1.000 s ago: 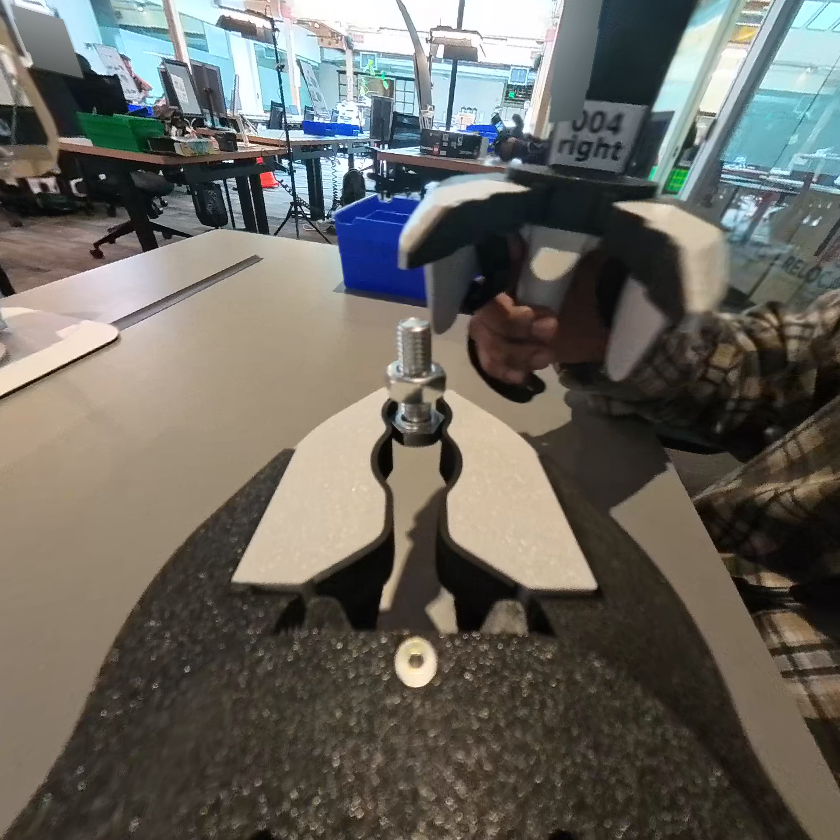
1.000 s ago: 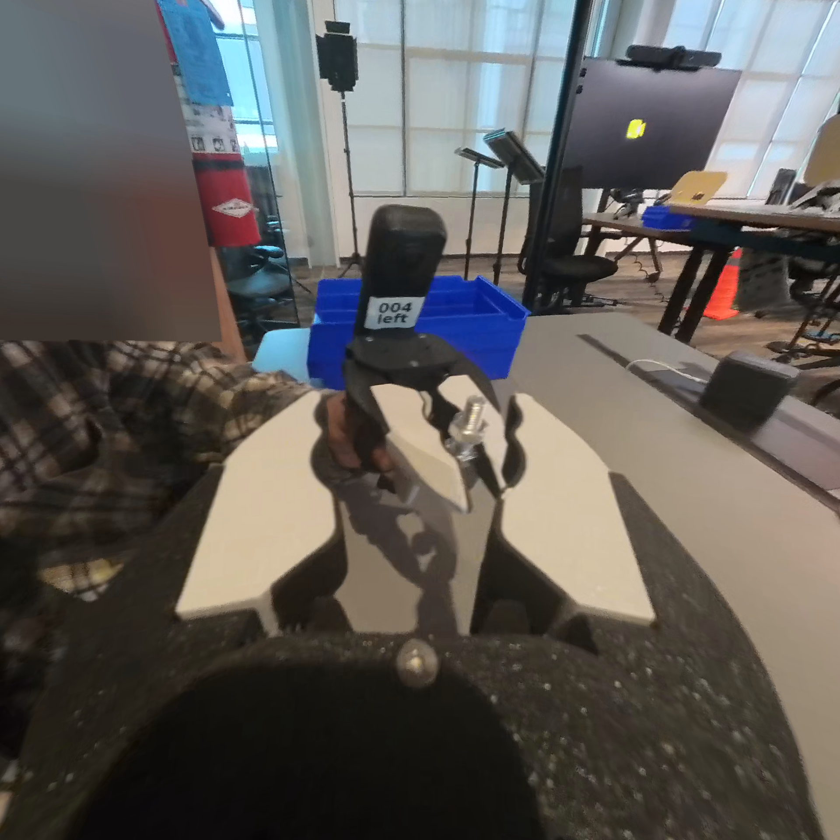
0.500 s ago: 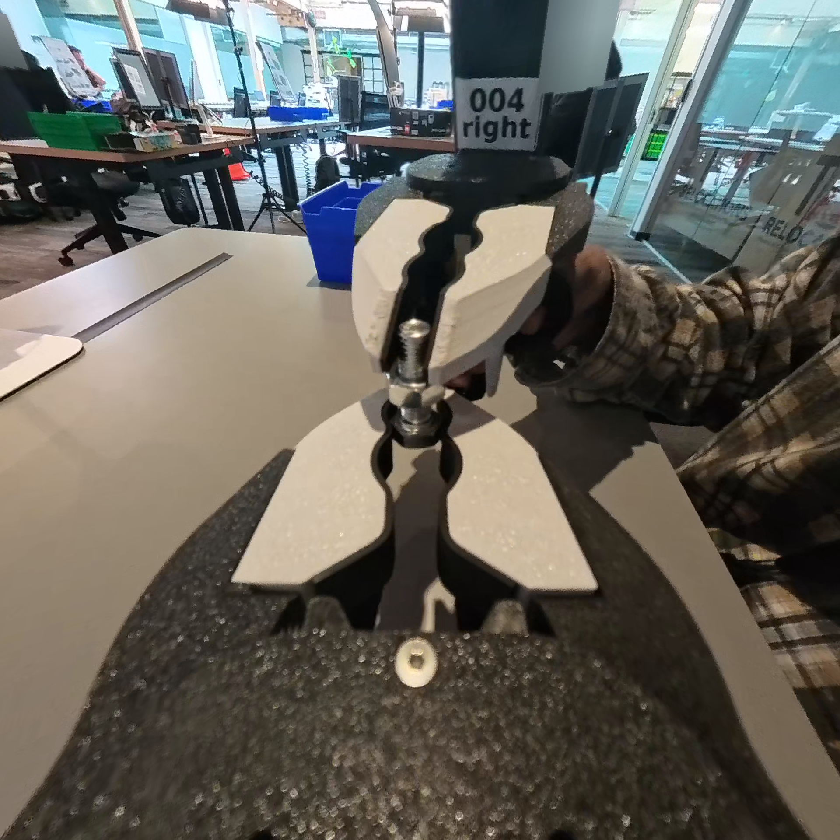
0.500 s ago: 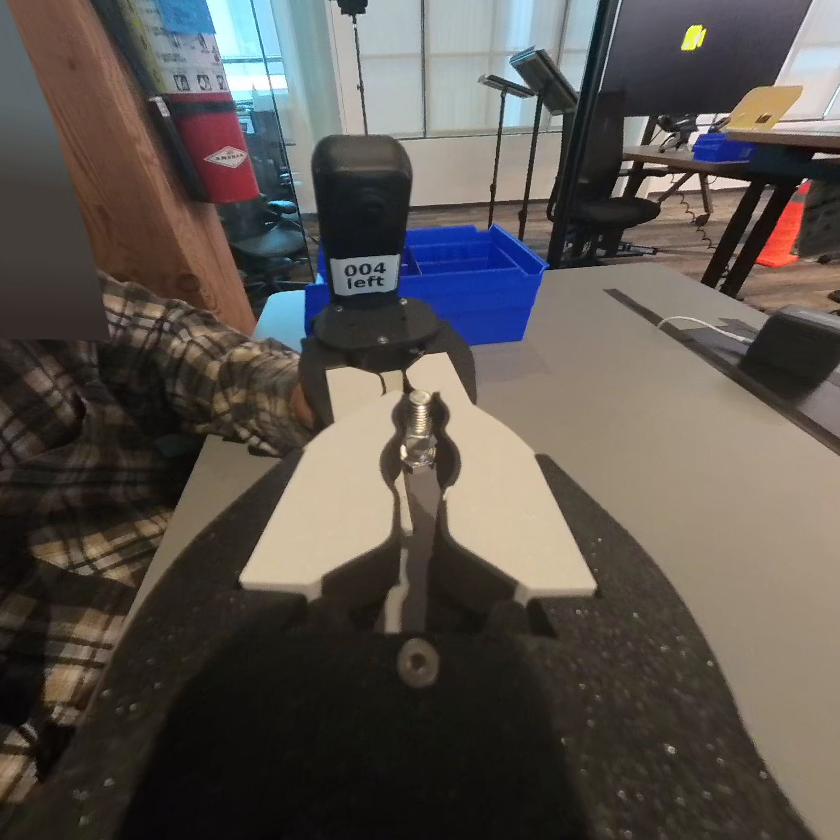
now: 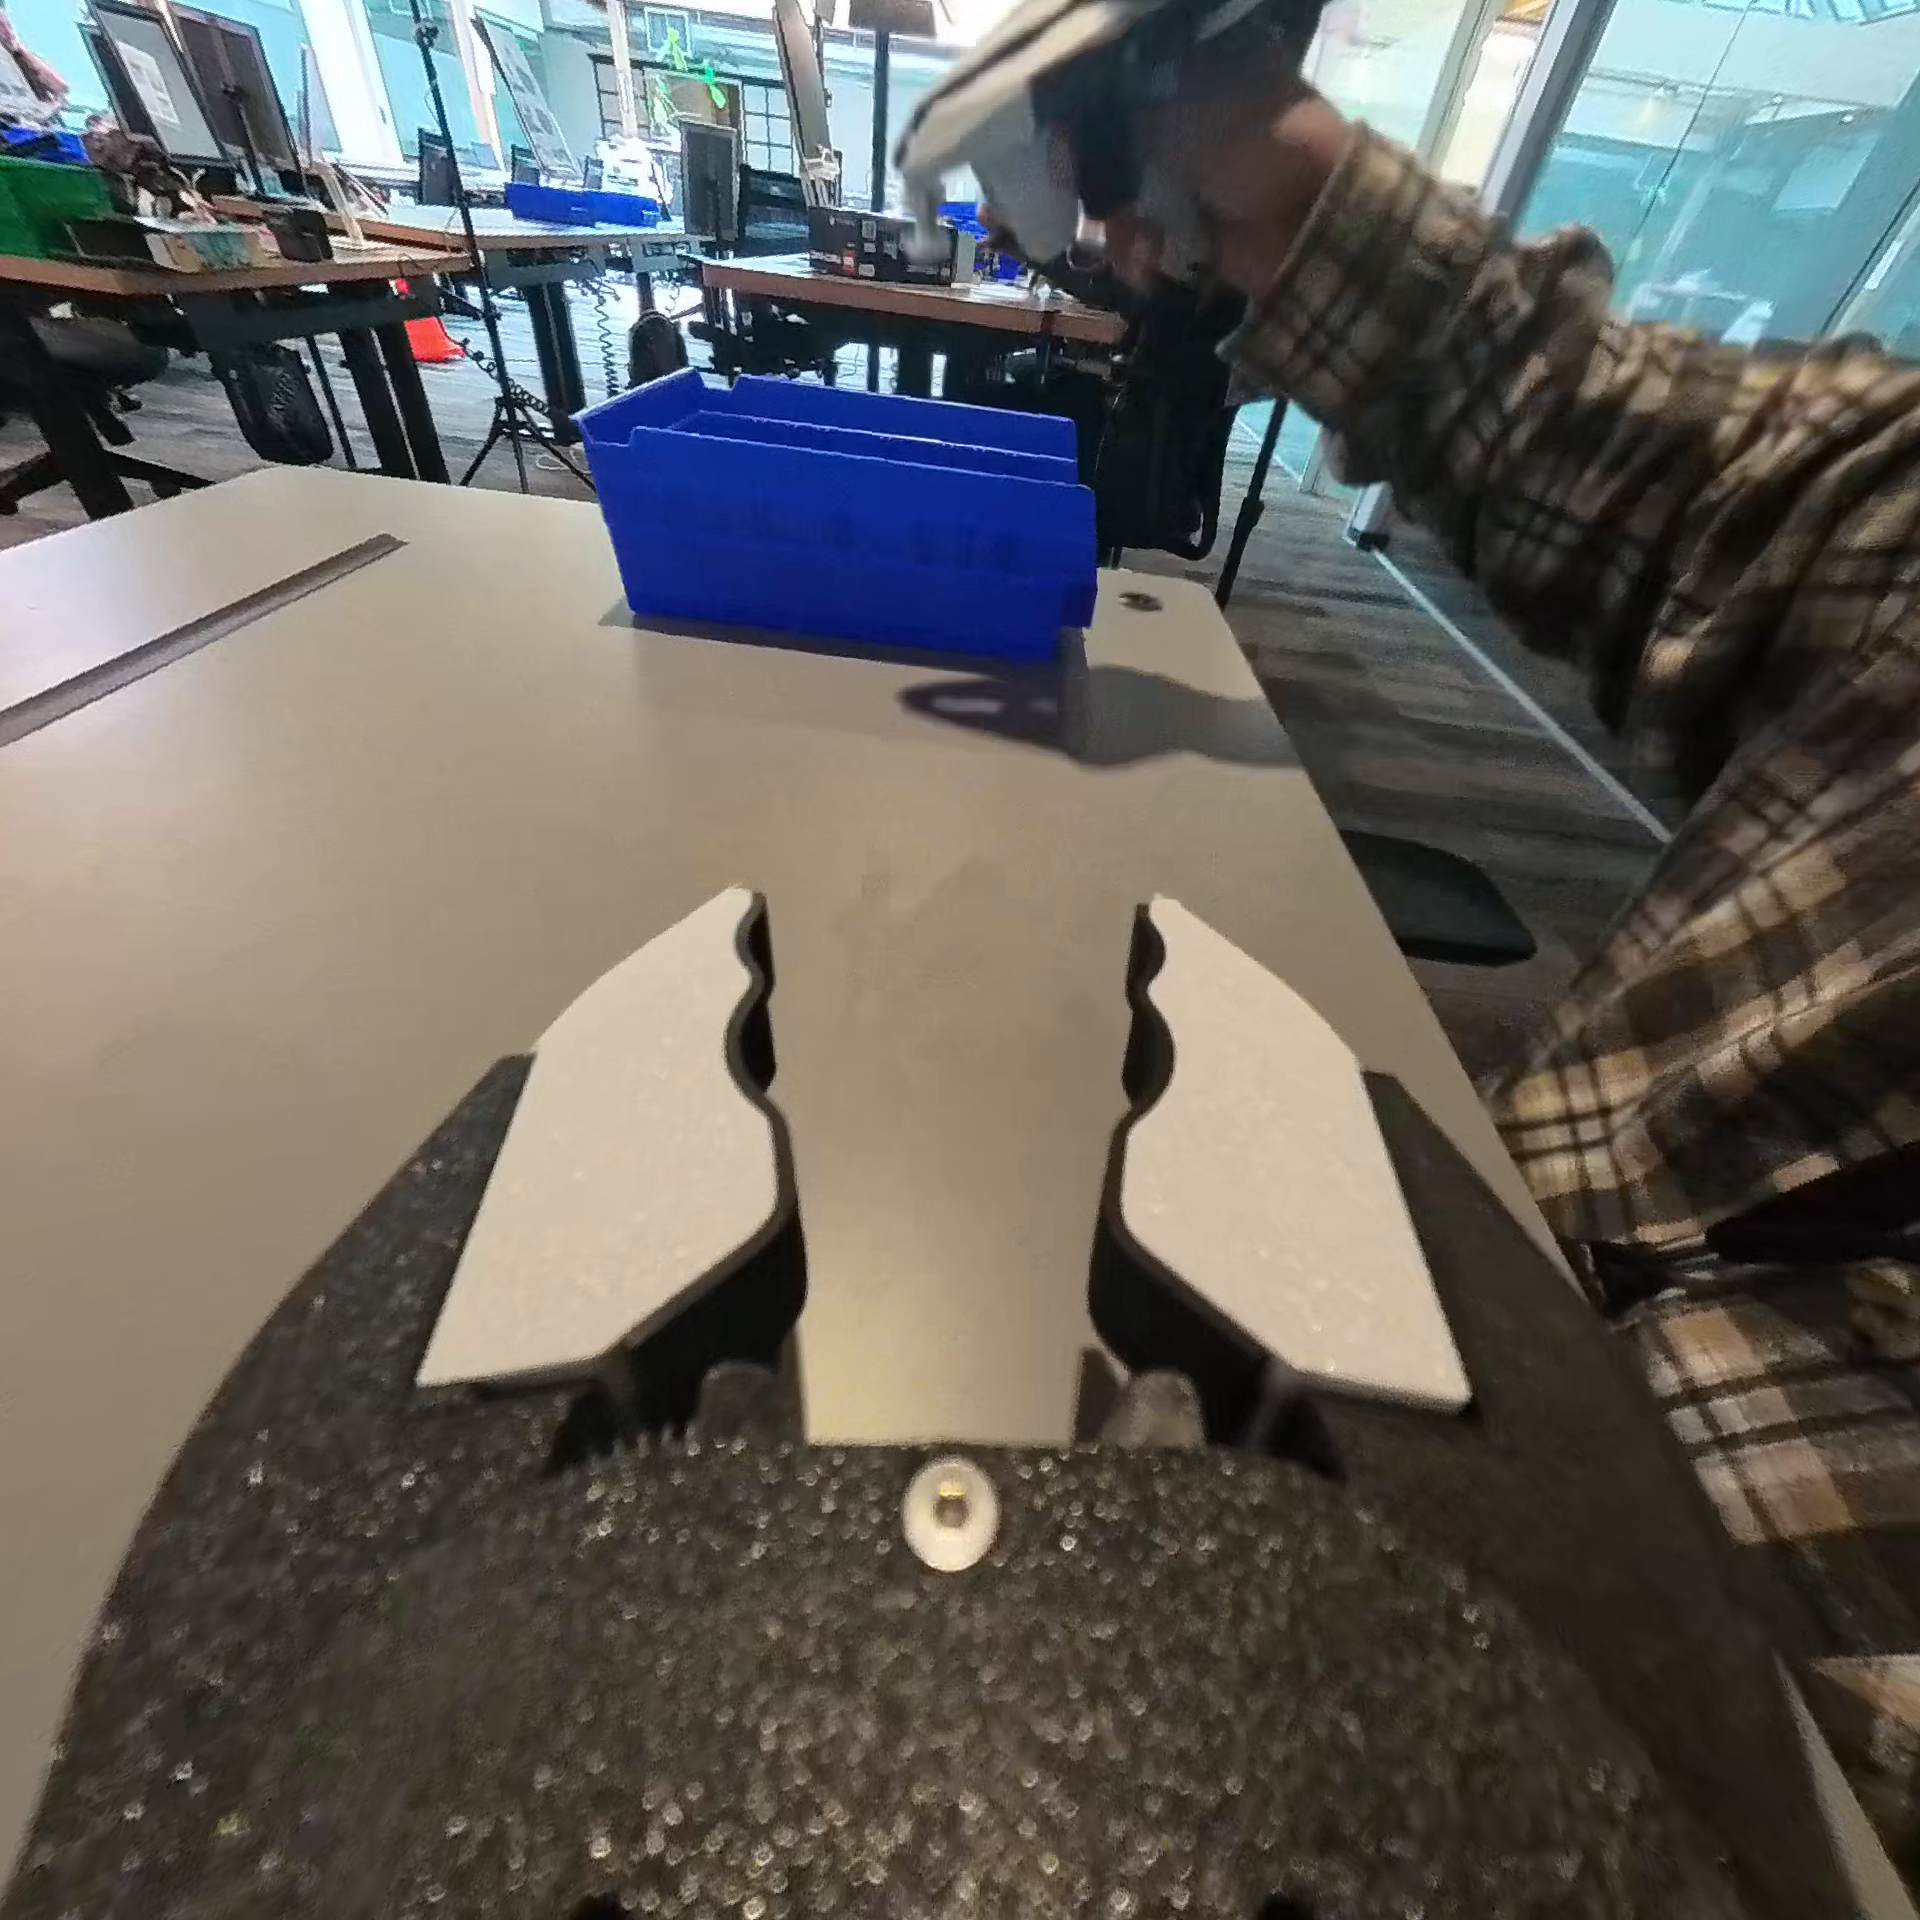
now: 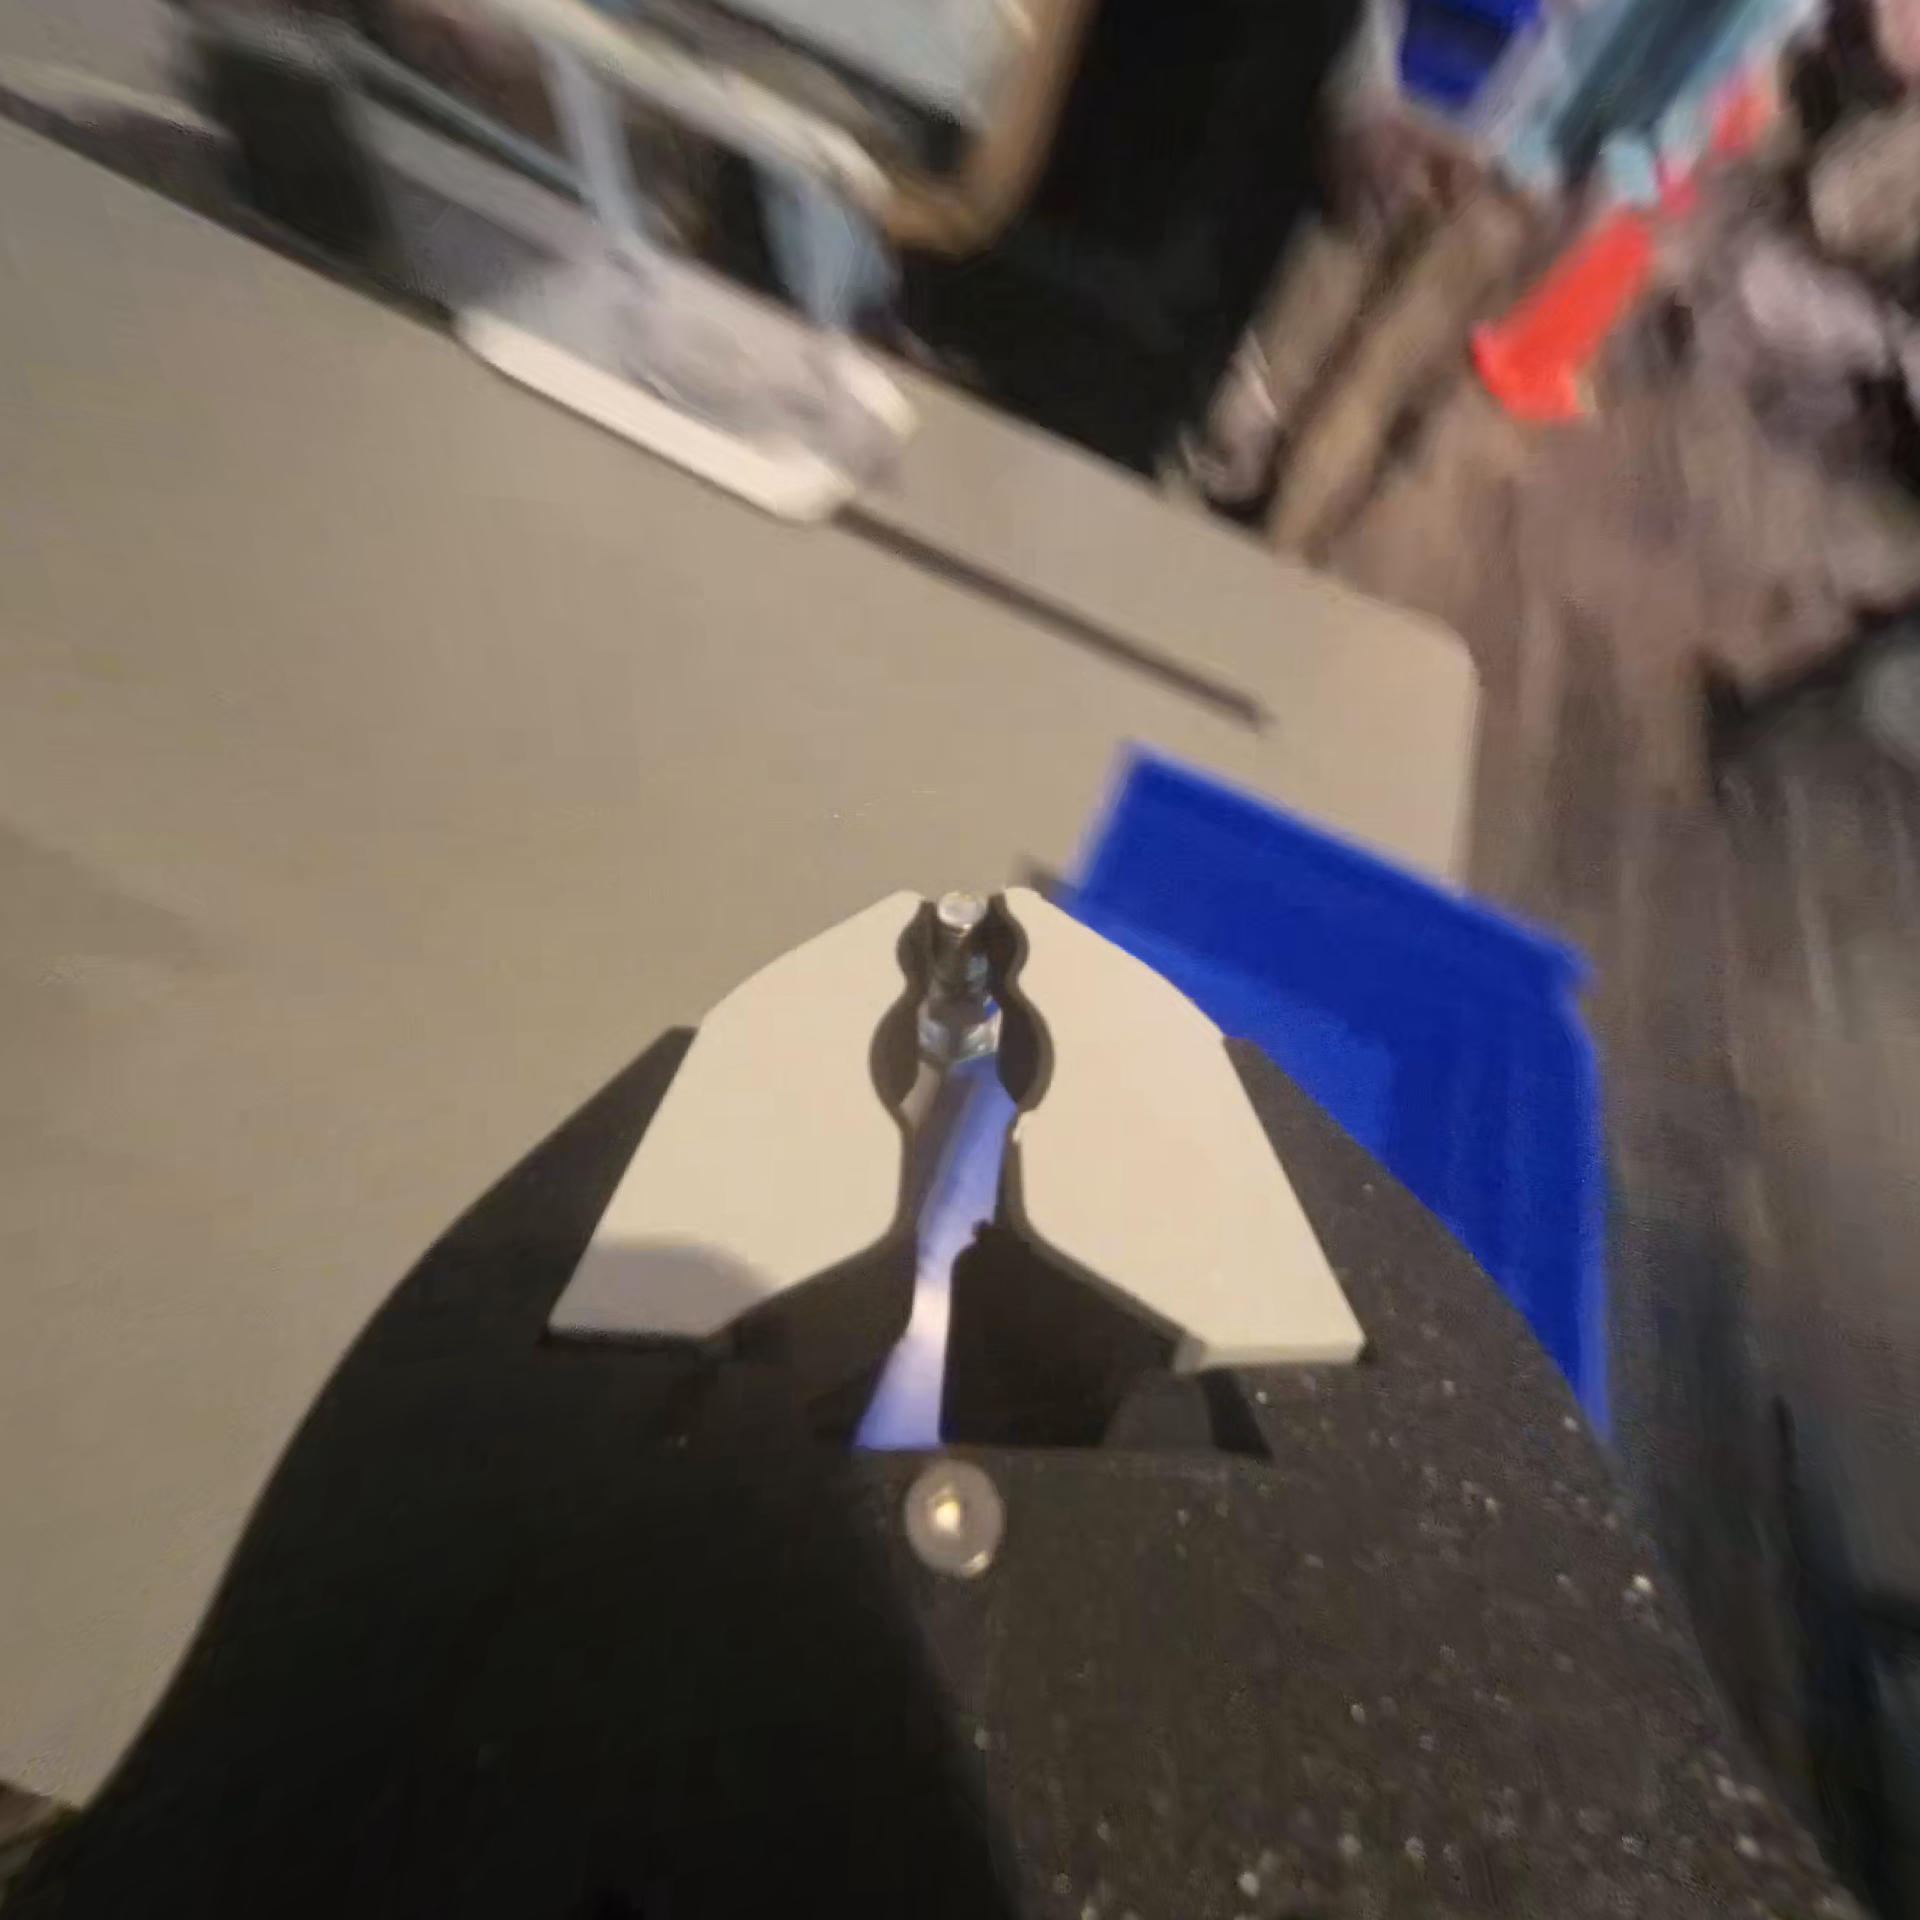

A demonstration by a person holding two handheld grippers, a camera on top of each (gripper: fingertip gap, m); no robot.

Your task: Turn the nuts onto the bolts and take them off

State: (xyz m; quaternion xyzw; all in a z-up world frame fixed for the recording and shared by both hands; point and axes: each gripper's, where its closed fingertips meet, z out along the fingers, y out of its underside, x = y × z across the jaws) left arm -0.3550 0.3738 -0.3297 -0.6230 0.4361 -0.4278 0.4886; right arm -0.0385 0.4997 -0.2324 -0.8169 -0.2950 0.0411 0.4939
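Bolt (image 6: 958,961) with nut (image 6: 956,1034) pinched in right gripper (image 6: 958,935) jaws, centre frame, above blue bin (image 6: 1351,1018), likely for drop-off. Left gripper (image 5: 948,935) jaws spread, empty over desk (image 5: 416,779).

My left gripper (image 5: 951,1013) sits low and level with its two white fingers (image 5: 623,1153) spread wide and nothing between them. My right gripper (image 6: 961,940) has its fingers drawn in until only a narrow slit separates the tips, pinching a bolt (image 6: 956,982). From the left wrist view it is raised high and tilted, blurred, carried by my right hand (image 5: 1236,177) in a plaid sleeve (image 5: 1538,436).
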